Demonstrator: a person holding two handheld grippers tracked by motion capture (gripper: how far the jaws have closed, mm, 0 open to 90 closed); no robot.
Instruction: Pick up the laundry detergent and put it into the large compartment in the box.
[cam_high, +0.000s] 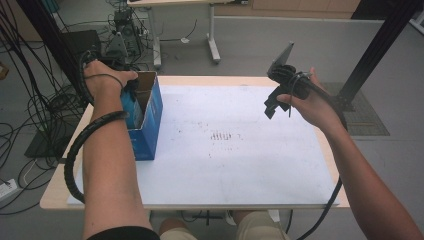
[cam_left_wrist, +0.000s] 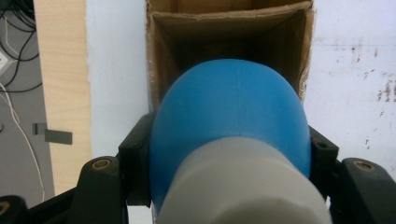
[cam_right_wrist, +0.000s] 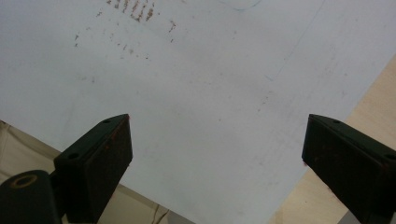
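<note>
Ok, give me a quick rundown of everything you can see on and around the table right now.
Box: one, blue outside, brown cardboard inside, open top, left part of the table.
Blue and white object: one, held over the box opening; what it is I cannot tell.
White sheet: one, stained, covering the table.
Table: one, light wood.
Cables: several, black, floor at left.
Left hand-held gripper: shut on the blue and white object.
Right hand-held gripper: open, empty, above the sheet.

A wooden table (cam_high: 60, 192) with a stained white sheet (cam_high: 235, 165) stands on a grey floor (cam_high: 310, 45). Far behind it stands a second table's white leg (cam_high: 213, 35). Black cables (cam_high: 30, 95) tangle at left, and a black frame post (cam_high: 380, 45) rises at right.
</note>
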